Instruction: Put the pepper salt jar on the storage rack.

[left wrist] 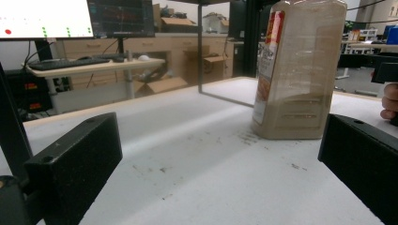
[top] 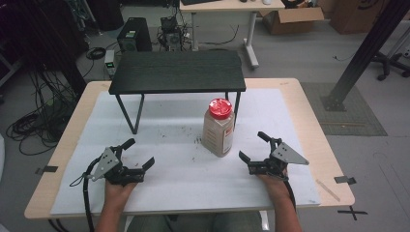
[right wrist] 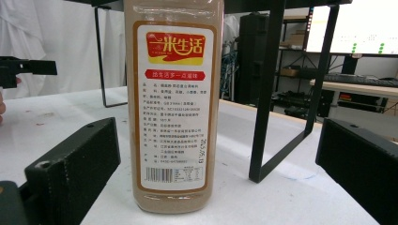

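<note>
Both pairs of black jaws standing wide and holding nothing, resting low over the white sheet (top: 164,145) on the tabletop (top: 309,121). Right gripper (top: 252,148) sitting just beside the jar (top: 218,128), pointing in at it from the jar's right, label squarely ahead between the open jaws in the right gripper view (right wrist: 173,103) but not yet touching. Left gripper (top: 140,153) lying farther off on the other side, well apart, seeing the jar (left wrist: 300,70) ahead and to its right. Jar standing upright, long axis vertical, red cap (top: 220,108) on top, in front of the right legs of the black shelf (top: 177,71). Judging the right hand nearer and better lined up for closing on the body. Both hands lying level, forearms coming in from the near edge, grey plates tilting outward.
</note>
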A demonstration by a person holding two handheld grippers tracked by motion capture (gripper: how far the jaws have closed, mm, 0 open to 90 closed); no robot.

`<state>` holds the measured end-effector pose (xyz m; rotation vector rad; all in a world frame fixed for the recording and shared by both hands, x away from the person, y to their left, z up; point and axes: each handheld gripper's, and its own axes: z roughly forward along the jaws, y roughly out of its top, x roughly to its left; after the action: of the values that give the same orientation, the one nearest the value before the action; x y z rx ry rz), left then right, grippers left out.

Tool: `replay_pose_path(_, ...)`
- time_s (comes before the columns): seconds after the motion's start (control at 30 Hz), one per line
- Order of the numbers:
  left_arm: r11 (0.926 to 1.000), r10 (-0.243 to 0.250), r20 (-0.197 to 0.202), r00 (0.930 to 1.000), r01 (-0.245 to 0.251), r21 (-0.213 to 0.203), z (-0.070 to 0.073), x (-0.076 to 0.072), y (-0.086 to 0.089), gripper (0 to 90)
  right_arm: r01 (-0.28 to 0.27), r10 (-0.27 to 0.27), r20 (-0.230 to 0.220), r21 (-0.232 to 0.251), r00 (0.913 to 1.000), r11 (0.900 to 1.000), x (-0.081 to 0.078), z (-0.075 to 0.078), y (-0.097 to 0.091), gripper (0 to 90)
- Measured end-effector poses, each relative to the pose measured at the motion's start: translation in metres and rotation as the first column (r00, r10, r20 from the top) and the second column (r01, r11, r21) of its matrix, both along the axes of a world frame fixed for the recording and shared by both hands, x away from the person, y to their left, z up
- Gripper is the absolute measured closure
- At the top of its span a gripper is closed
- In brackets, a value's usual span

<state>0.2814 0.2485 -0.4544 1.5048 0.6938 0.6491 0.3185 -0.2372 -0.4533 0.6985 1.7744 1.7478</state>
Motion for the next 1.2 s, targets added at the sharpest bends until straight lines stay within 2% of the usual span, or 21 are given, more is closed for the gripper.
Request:
replay_pose_path(0.47, 1.0, -0.001, 0.0, 1.0, 0.001, -0.003, 0.0, 0.0, 0.0, 0.2, -0.002, 0.002, -0.007, 0.008, 1.0, 1.0, 0.001, 0.0, -0.001, 0.0)
replay_pose_path(0.6, 1.0, -0.001, 0.001, 1.0, 0.001, -0.003, 0.0, 0.0, 0.0, 0.3, -0.007, 0.007, -0.017, 0.011, 0.9998, 0.9999, 0.002, 0.0, -0.001, 0.0)
replay_pose_path(0.7, 1.0, 0.0, 0.001, 1.0, 0.0, -0.003, 0.0, 0.0, 0.0, 0.3, -0.031, 0.034, -0.053, 0.041, 0.998, 0.9987, 0.004, 0.001, -0.001, 0.0)
replay_pose_path(0.73, 1.0, 0.0, 0.001, 1.0, 0.0, -0.003, 0.0, 0.0, 0.0, 0.3, -0.031, 0.034, -0.053, 0.041, 0.998, 0.9987, 0.004, 0.001, -0.001, 0.0)
replay_pose_path(0.77, 1.0, 0.001, 0.003, 1.0, -0.001, -0.002, 0.0, 0.0, 0.0, 0.3, -0.04, 0.043, -0.059, 0.057, 0.9973, 0.9976, 0.003, 0.004, 0.0, 0.0)
replay_pose_path(0.83, 1.0, 0.001, 0.002, 1.0, -0.001, -0.003, 0.0, 0.0, 0.0, 0.3, -0.043, 0.046, -0.058, 0.054, 0.9972, 0.9976, 0.003, 0.006, 0.001, 0.0)
replay_pose_path(0.87, 1.0, 0.001, 0.002, 1.0, -0.001, -0.003, 0.0, 0.0, 0.0, 0.2, -0.054, 0.057, -0.06, 0.054, 0.9966, 0.9971, 0.003, 0.013, 0.005, 0.0)
replay_pose_path(0.97, 1.0, 0.0, 0.003, 1.0, 0.0, -0.002, 0.0, 0.0, 0.0, 0.3, -0.064, 0.068, -0.063, 0.06, 0.9957, 0.9961, 0.005, 0.02, 0.008, 0.0)
replay_pose_path(1.0, 1.0, 0.0, 0.003, 1.0, 0.0, -0.003, 0.0, 0.0, 0.0, 0.2, -0.073, 0.076, -0.063, 0.057, 0.9951, 0.9957, 0.007, 0.03, 0.012, 0.0)
replay_pose_path(1.1, 1.0, 0.0, 0.004, 1.0, 0.0, -0.002, 0.0, 0.0, 0.0, 0.2, -0.082, 0.086, -0.064, 0.057, 0.9942, 0.995, 0.009, 0.038, 0.016, 0.0)
replay_pose_path(1.13, 1.0, 0.0, 0.004, 1.0, 0.0, -0.001, 0.0, 0.0, 0.0, 0.2, -0.093, 0.097, -0.063, 0.052, 0.9933, 0.9943, 0.011, 0.046, 0.021, 0.0)
replay_pose_path(1.2, 1.0, 0.0, 0.004, 1.0, 0.0, -0.001, 0.0, 0.0, 0.0, 0.2, -0.098, 0.101, -0.064, 0.051, 0.9928, 0.9939, 0.012, 0.049, 0.023, 0.0)
